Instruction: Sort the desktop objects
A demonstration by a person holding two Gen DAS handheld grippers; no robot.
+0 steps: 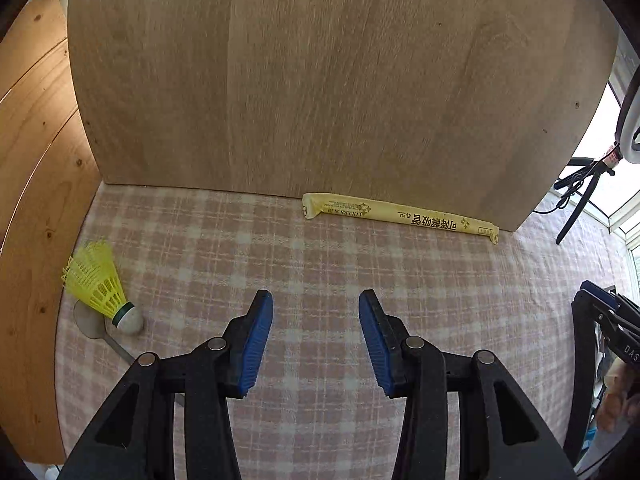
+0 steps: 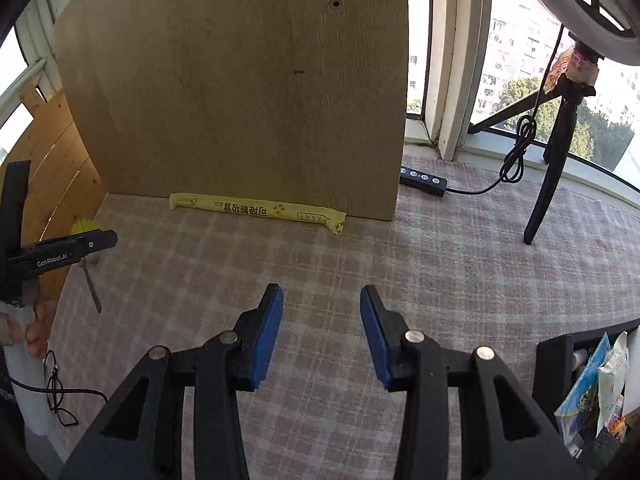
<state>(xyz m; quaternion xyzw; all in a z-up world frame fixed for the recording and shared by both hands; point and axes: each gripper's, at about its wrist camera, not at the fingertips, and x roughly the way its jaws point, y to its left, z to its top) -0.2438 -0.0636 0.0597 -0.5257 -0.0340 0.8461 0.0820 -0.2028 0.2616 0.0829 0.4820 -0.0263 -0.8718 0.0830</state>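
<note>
A yellow shuttlecock [image 1: 100,286] lies at the left of the checked tablecloth, its cork resting on a metal spoon [image 1: 94,326]. A yellow paper straw packet [image 1: 400,213] lies along the foot of the upright wooden board; it also shows in the right wrist view [image 2: 256,210]. My left gripper [image 1: 316,304] is open and empty above the cloth, short of the packet and right of the shuttlecock. My right gripper [image 2: 322,300] is open and empty, also short of the packet. In the right wrist view the left gripper body [image 2: 60,252] hides most of the shuttlecock [image 2: 84,225] and spoon [image 2: 92,288].
An upright wooden board [image 1: 340,80] walls the back, a pine panel [image 1: 36,160] the left. A black bin [image 2: 592,384] with packets stands at the near right. A ring-light tripod [image 2: 556,160] and a power strip [image 2: 423,179] stand at the far right by the window.
</note>
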